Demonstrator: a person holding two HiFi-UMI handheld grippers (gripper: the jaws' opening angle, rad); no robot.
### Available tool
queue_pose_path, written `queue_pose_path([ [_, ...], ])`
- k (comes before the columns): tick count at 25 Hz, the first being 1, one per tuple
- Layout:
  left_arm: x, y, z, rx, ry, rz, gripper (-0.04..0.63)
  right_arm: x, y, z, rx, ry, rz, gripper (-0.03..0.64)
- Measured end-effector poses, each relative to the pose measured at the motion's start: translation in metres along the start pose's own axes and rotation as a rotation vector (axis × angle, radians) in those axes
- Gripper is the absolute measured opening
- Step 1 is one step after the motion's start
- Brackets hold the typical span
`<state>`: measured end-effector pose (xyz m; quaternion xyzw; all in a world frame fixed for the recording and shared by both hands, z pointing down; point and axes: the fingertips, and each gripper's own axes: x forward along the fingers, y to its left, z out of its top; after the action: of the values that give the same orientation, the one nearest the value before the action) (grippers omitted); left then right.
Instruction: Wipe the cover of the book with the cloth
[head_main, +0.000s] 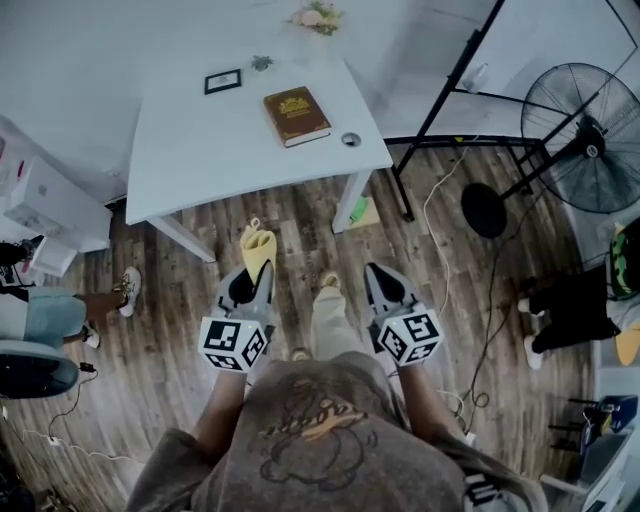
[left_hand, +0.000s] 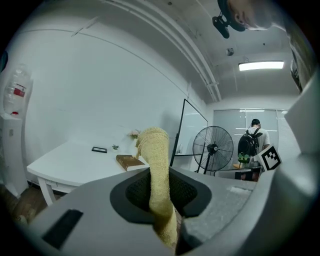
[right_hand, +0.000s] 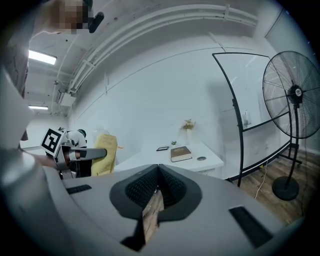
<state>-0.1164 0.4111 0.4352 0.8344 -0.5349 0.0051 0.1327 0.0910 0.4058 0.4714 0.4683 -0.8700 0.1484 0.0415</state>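
A brown book (head_main: 296, 115) lies closed on the white table (head_main: 200, 150), well ahead of both grippers. My left gripper (head_main: 258, 272) is shut on a yellow cloth (head_main: 257, 245), which sticks up past its tips over the wooden floor. In the left gripper view the cloth (left_hand: 155, 165) rises between the jaws, with the book (left_hand: 129, 162) far behind. My right gripper (head_main: 376, 274) is shut, with nothing in it. The right gripper view shows its jaws meeting at the tip (right_hand: 158, 170), the book (right_hand: 180, 153) on the distant table, and the cloth (right_hand: 105, 152) at left.
On the table are a small black picture frame (head_main: 222, 81), a round dish (head_main: 350, 139) and flowers (head_main: 316, 16). A black frame stand (head_main: 450, 90) and a standing fan (head_main: 590, 135) are at right. Cables cross the floor. People sit at the left (head_main: 60, 305) and right (head_main: 570, 300).
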Motion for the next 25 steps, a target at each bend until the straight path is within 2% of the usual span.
queue_pose_path([
  [6, 0.048, 0.034, 0.011, -0.01, -0.007, 0.021, 0.061, 0.063, -0.022, 0.01, -0.001, 0.015, 0.034, 0.003],
  [13, 0.119, 0.071, 0.037, -0.024, 0.002, 0.053, 0.061, 0.145, -0.051, 0.044, -0.007, 0.031, 0.086, 0.004],
  [25, 0.253, 0.114, 0.075, -0.056, 0.007, 0.148, 0.061, 0.251, -0.149, 0.09, 0.004, 0.061, 0.143, 0.003],
])
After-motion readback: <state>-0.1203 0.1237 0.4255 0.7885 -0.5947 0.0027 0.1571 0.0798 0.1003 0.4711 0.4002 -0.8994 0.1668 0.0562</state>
